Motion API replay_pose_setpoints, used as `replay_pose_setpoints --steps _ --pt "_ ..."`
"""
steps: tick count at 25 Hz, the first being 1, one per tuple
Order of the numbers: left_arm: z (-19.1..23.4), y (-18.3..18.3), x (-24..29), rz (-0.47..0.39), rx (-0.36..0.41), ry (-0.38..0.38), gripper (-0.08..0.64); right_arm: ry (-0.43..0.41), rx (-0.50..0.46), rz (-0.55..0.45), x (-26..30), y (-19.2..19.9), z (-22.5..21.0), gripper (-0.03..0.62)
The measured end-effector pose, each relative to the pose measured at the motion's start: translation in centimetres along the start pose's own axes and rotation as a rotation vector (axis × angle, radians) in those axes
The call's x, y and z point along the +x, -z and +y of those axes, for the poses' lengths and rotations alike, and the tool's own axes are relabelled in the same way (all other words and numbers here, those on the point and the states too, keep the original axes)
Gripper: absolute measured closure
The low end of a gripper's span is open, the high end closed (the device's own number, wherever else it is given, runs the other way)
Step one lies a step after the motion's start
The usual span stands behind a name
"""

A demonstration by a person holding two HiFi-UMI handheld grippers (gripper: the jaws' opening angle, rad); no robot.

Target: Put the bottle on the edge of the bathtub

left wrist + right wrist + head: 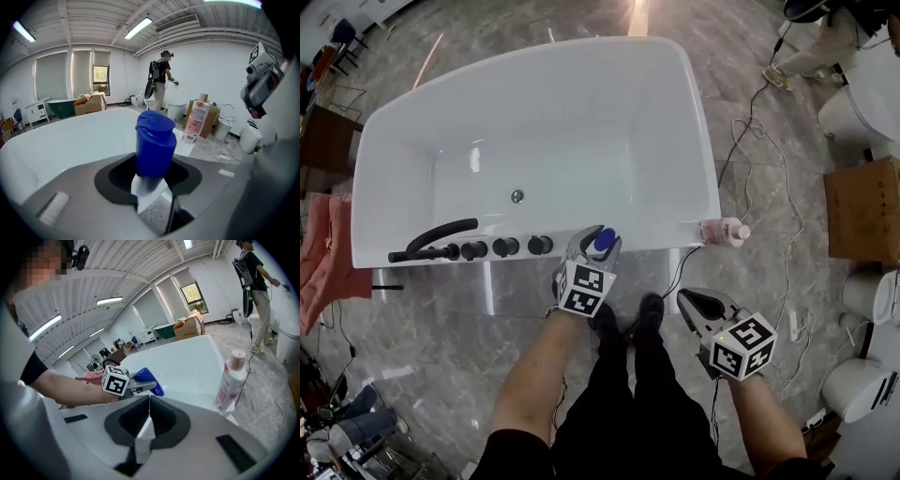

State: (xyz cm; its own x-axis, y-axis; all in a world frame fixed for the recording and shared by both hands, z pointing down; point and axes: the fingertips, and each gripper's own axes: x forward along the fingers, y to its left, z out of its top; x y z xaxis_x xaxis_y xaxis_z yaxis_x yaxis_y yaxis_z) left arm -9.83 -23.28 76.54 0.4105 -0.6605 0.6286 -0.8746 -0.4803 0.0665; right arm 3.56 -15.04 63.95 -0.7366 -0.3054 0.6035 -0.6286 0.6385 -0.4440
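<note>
One-handed, just right of taps [505, 247], lower bottle [604, 241], clenched in jaws of left gripper [592, 249] just over near edge of tub [656, 244], upright onto it, release gently, keep shut, empty jaws of right gripper [689, 300] back, avoid pink bottle [722, 231].

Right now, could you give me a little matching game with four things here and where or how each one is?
1 blue bottle
2 pink bottle
3 black faucet
4 right claw

a shut, empty
b standing on the bathtub's near right corner
c gripped in the left claw
d on the bathtub's near rim, left side

Pairs: 1-c, 2-b, 3-d, 4-a
</note>
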Motion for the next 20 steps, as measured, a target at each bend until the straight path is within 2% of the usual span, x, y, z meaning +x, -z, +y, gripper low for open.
replay_pose_setpoints --steps 6,14,20 --pt "-0.4 0.1 -0.4 0.041 0.015 0.025 0.388 -0.014 -0.008 -0.013 0.1 -1.2 0.8 0.58" --pt "0.0 -1.7 -2.5 0.023 0.031 0.021 0.367 -0.02 -0.018 -0.031 -0.2 -2.6 2.1 0.58" --pt "-0.7 -4.2 -5.4 -0.004 -0.039 0.026 0.359 -0.017 -0.021 -0.06 -2.0 -5.1 2.7 0.58"
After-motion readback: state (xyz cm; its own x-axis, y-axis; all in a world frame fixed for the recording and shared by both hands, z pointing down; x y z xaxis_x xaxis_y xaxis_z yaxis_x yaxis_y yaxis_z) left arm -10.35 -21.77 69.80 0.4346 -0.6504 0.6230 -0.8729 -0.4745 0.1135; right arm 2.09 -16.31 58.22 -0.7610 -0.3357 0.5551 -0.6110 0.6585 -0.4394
